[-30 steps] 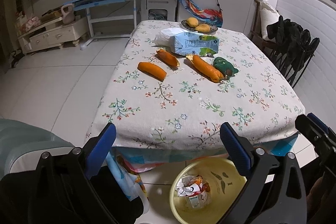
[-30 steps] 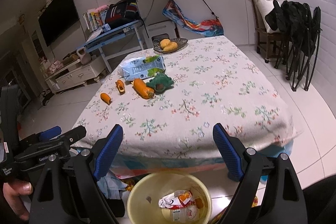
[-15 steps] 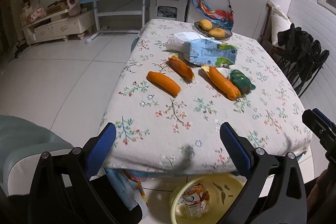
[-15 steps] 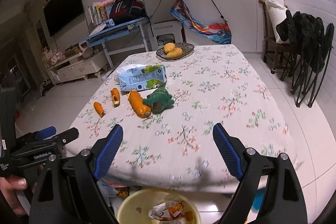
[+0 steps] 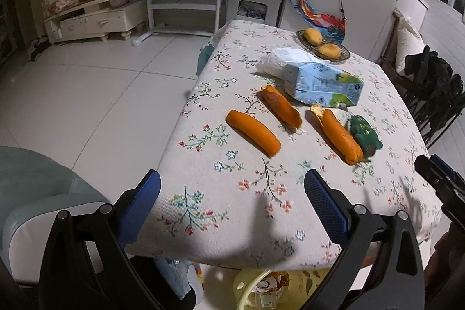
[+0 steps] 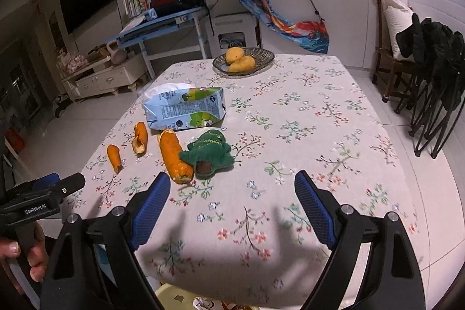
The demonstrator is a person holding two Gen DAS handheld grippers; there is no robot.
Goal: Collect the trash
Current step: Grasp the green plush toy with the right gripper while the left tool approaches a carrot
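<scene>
Covering table, floral cloth [image 5: 221, 193]; white tiled floor [image 5: 87, 95] beside

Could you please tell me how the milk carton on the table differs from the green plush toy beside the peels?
The milk carton is a pale blue printed box with flat faces, lying on its side; the green plush toy is soft, rounded and dark green. The carton is clearly the larger. The carton lies farther up the table, the toy nearer the grippers, touching an orange peel. Both rest on the floral cloth, ungrasped.
</scene>
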